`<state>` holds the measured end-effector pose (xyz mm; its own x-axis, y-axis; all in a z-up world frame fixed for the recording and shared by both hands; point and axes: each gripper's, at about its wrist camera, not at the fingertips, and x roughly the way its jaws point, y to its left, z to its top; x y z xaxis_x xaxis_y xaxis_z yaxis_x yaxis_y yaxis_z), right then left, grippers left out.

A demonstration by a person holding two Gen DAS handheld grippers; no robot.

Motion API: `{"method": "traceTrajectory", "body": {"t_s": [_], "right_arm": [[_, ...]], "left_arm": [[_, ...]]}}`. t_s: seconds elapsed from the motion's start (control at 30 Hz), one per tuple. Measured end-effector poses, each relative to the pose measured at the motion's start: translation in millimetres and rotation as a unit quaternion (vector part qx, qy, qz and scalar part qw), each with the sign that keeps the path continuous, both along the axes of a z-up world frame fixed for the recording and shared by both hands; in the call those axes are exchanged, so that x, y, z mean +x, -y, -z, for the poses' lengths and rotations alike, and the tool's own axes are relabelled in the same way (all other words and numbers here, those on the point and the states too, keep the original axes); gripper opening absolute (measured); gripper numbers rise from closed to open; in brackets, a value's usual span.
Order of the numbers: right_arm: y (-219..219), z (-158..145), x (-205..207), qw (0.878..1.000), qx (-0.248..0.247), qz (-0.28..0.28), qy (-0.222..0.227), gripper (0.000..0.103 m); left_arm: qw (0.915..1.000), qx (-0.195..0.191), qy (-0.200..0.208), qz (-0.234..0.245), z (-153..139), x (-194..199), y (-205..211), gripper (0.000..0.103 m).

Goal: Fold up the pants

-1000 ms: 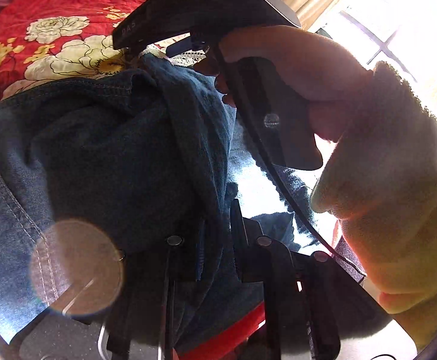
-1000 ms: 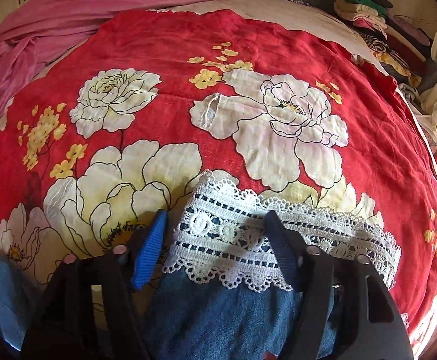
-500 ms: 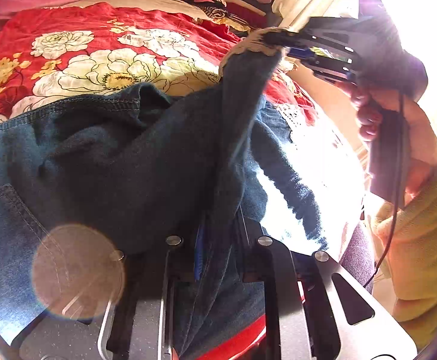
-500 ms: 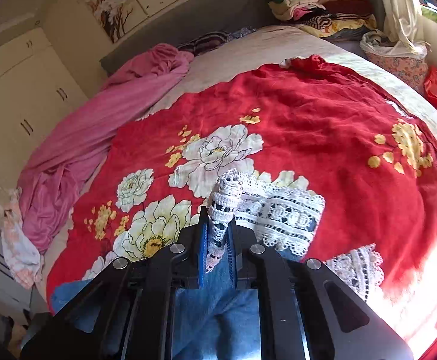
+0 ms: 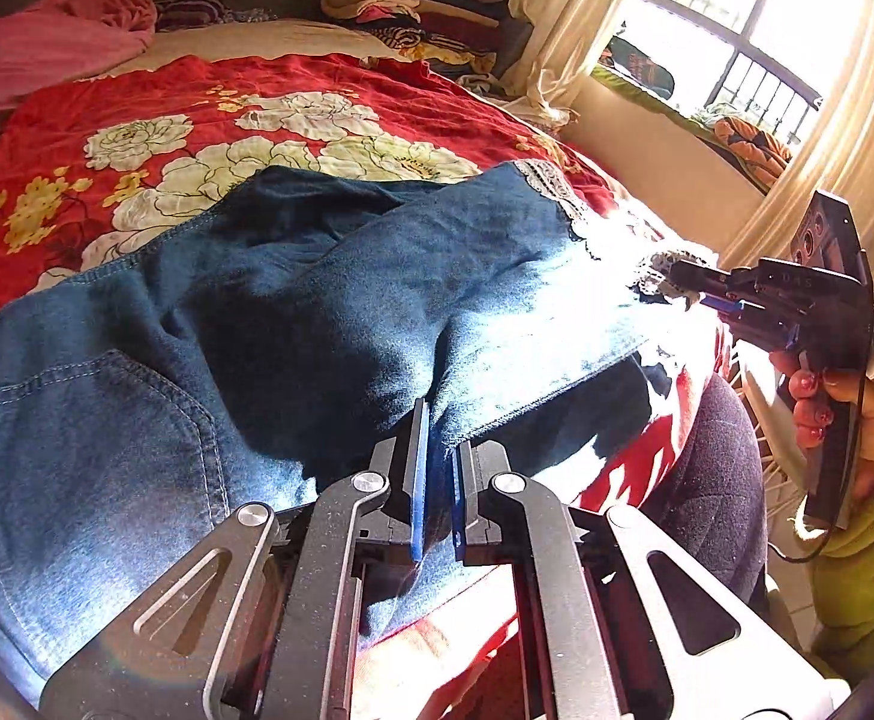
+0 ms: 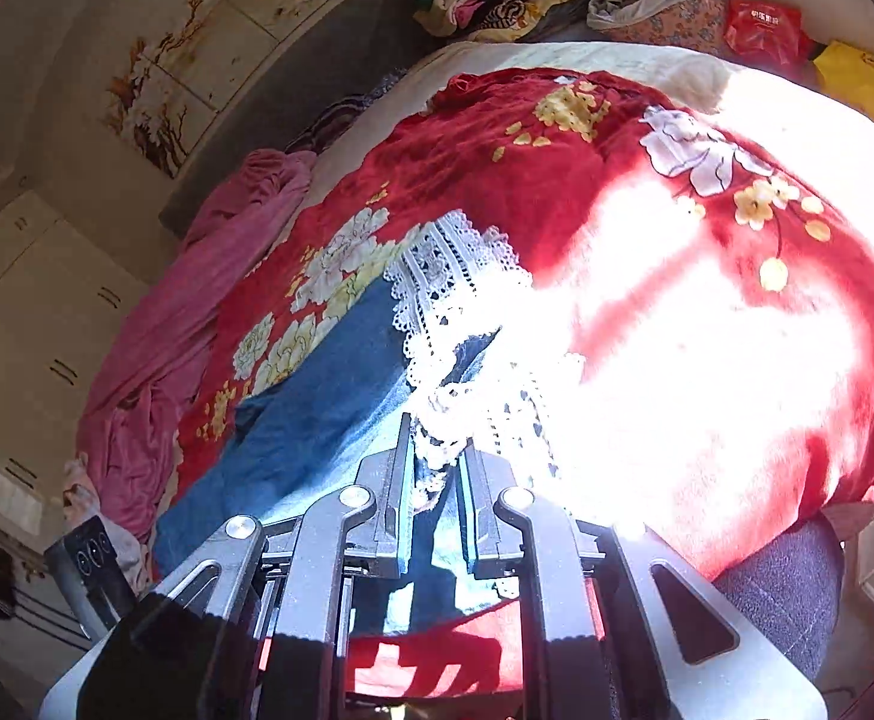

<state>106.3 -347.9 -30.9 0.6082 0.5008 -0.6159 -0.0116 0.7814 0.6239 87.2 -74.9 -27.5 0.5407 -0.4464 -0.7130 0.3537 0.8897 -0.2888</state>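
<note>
Blue denim pants (image 5: 329,312) with white lace hems (image 6: 454,276) lie on a bed with a red floral cover (image 5: 209,114). My left gripper (image 5: 435,468) is shut on the denim at a side edge of one leg. My right gripper (image 6: 434,480) is shut on the lace hem of that leg; it also shows in the left wrist view (image 5: 700,291), out to the right over the bed's edge. The leg is stretched between the two grippers. A back pocket (image 5: 83,420) shows at the left.
A pink blanket (image 5: 47,42) lies at the bed's far left. A stack of folded clothes (image 5: 413,6) sits at the head. A curtained window (image 5: 736,42) is on the right, throwing glare. White cupboards (image 6: 23,300) stand beyond the bed. A dark stool (image 6: 784,588) is by the bed's edge.
My right gripper closed on the lace hem, lifted it and carried it to the right, off the bed's edge, pulling the leg out flatter. My left gripper kept its hold.
</note>
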Motion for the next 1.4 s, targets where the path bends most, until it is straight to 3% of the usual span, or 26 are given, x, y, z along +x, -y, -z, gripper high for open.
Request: {"method": "traceTrajectory", "body": {"t_s": [0.07,0.23,0.33,0.37,0.43,0.47,0.67,0.87,0.93,0.97,1.0,1.03,1.13,1.23,1.3,1.37,1.4], "right_arm": [[2,8,-6,1.000,0.002,-0.005,-0.005,0.015],[10,6,-17,1.000,0.002,0.002,0.009,0.035],[14,8,-13,1.000,0.004,0.006,0.011,0.036],[14,8,-11,1.000,0.002,0.003,0.010,0.034],[13,7,-12,1.000,-0.018,0.000,0.013,0.013],[15,6,-13,0.999,-0.032,-0.001,0.015,0.009],[22,2,-20,0.996,-0.090,0.003,0.011,0.009],[12,10,-20,0.990,-0.138,-0.011,0.003,0.010],[14,9,-21,0.991,-0.135,-0.012,0.004,0.013],[16,6,-22,0.990,-0.142,-0.006,0.004,0.020],[18,2,-25,0.988,-0.157,0.005,0.003,0.038],[21,-4,-27,0.986,-0.165,0.014,0.009,0.043],[24,-24,-38,0.983,-0.175,0.028,0.048,0.044],[-1,-36,-42,0.982,-0.171,-0.020,0.079,0.044],[-31,-37,-38,0.978,-0.174,-0.065,0.090,0.045],[-59,-31,-33,0.973,-0.182,-0.108,0.091,0.046],[-70,-25,-29,0.970,-0.190,-0.126,0.085,0.047]], "left_arm": [[1.0000,0.002,-0.004,0.001,2,-1,1,0.001],[0.9998,0.015,-0.003,0.009,5,-1,2,0.001],[0.9998,0.018,-0.005,0.012,7,-2,6,0.001],[0.9997,0.019,-0.005,0.013,7,-2,8,0.001],[0.9995,0.026,-0.004,0.017,8,-3,11,0.001],[0.9994,0.029,-0.005,0.020,8,-3,13,0.001],[0.9978,0.046,0.003,0.048,5,-15,25,0.001],[0.9953,0.080,-0.011,0.054,23,-17,33,0.001],[0.9953,0.081,-0.016,0.051,28,-15,32,0.001],[0.9953,0.081,-0.014,0.051,28,-16,32,0.001],[0.9952,0.082,-0.014,0.051,29,-16,32,0.001],[0.9951,0.084,-0.013,0.052,29,-16,32,0.001],[0.9949,0.085,-0.011,0.054,28,-18,32,0.002],[0.9955,0.076,-0.015,0.053,28,-20,31,0.005],[0.9959,0.069,-0.020,0.056,27,-24,29,0.011],[0.9963,0.064,-0.019,0.055,24,-31,25,0.027],[0.9967,0.061,-0.017,0.052,20,-36,21,0.028]]}}
